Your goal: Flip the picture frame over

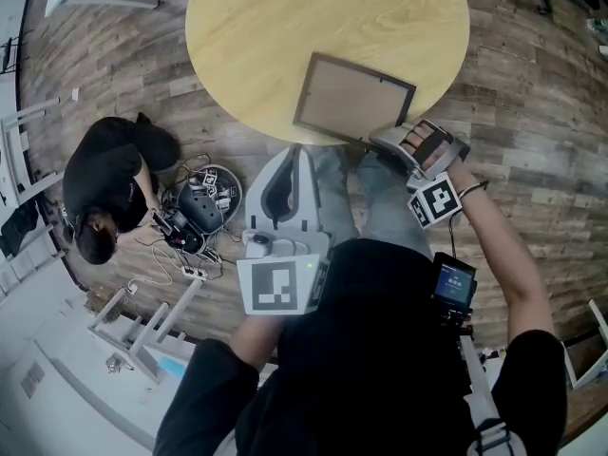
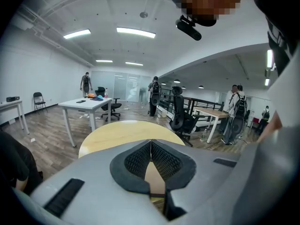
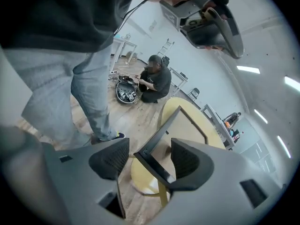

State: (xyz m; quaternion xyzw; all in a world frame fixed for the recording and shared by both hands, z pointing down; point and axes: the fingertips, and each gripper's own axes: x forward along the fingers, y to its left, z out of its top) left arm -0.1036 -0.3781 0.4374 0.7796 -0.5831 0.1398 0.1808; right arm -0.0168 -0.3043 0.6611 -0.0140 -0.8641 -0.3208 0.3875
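Note:
A dark-edged picture frame [image 1: 353,98] lies flat on the round wooden table [image 1: 285,27], close to its near rim, showing a plain brown face. My right gripper [image 1: 378,144] is at the frame's near right corner. In the right gripper view that corner of the frame [image 3: 159,132] juts over the table's rim [image 3: 143,178] and sits between the jaws of my right gripper [image 3: 150,158], which stand wide apart without pressing it. My left gripper [image 1: 296,152] hangs just below the table's near edge. Its jaws [image 2: 151,144] are closed with nothing in them, pointing across the table [image 2: 122,130].
A person in black [image 1: 109,183] crouches on the floor left of the table beside a round case of cables [image 1: 204,198]. White furniture parts [image 1: 142,326] lie at the lower left. Desks, chairs and several standing people fill the room's far side [image 2: 154,95].

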